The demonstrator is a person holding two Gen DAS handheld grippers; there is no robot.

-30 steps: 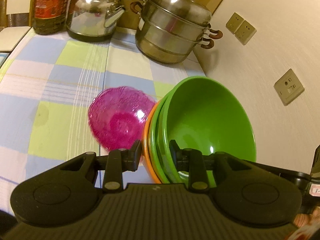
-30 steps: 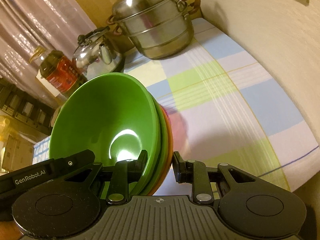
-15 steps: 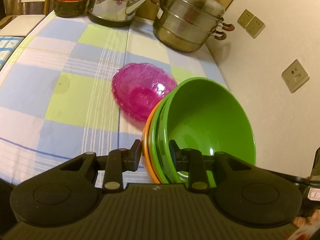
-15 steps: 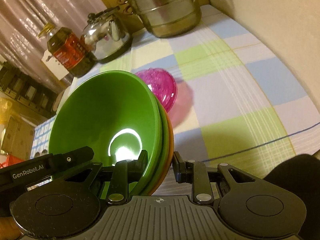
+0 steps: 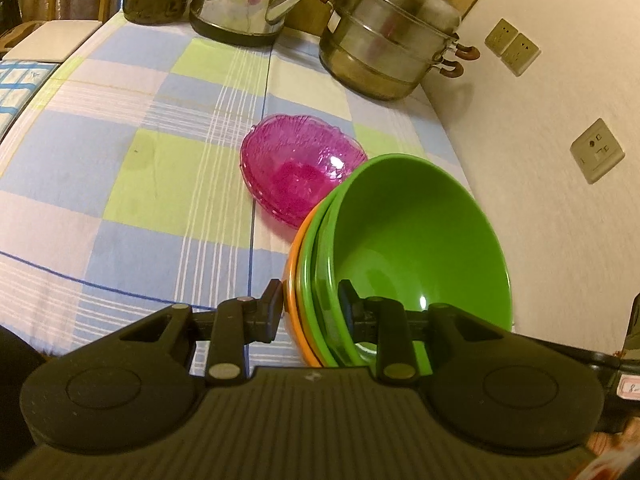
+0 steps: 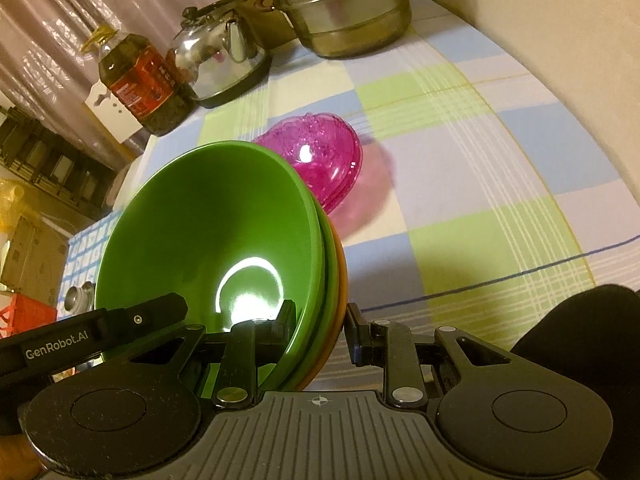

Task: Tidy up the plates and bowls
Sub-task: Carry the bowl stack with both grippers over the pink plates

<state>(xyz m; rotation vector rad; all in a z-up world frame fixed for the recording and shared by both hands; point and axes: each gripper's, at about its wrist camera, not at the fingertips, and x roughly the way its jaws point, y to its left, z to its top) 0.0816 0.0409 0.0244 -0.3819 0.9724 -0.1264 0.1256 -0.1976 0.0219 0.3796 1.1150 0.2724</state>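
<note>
- Progress first: three bowls are already nested, a green one innermost, a second green one around it and an orange one outermost, so the gathering looks well under way.
- Left on the checked cloth (image 5: 132,168) is the pink glass bowl (image 5: 300,168), which seems itself to be a small nest of more than one piece, though the ribbed glass makes that hard to tell; joining the two groups is probably what remains.
- Left gripper (image 5: 310,306) pinches the rim of the stack of bowls (image 5: 416,240), one finger on the orange outside, the other inside the top green bowl.
- In that view the stack stands tilted on edge, its hollow facing right toward the wall, held clear of the cloth as far as I can judge.
- The pink glass bowl lies beyond the fingertips and a little left of the stack, its near edge hidden behind the orange rim.
- Right gripper (image 6: 320,326) straddles the opposite rim of the stack of bowls (image 6: 224,232); its inner finger is against the green wall, while the outer finger shows a slight gap from the orange side, so its clamp looks loose.
- From that side the pink glass bowl (image 6: 320,160) sits ahead, just behind the stack's far rim, with a kettle, an oil bottle and a steamer pot well apart at the back.
</note>
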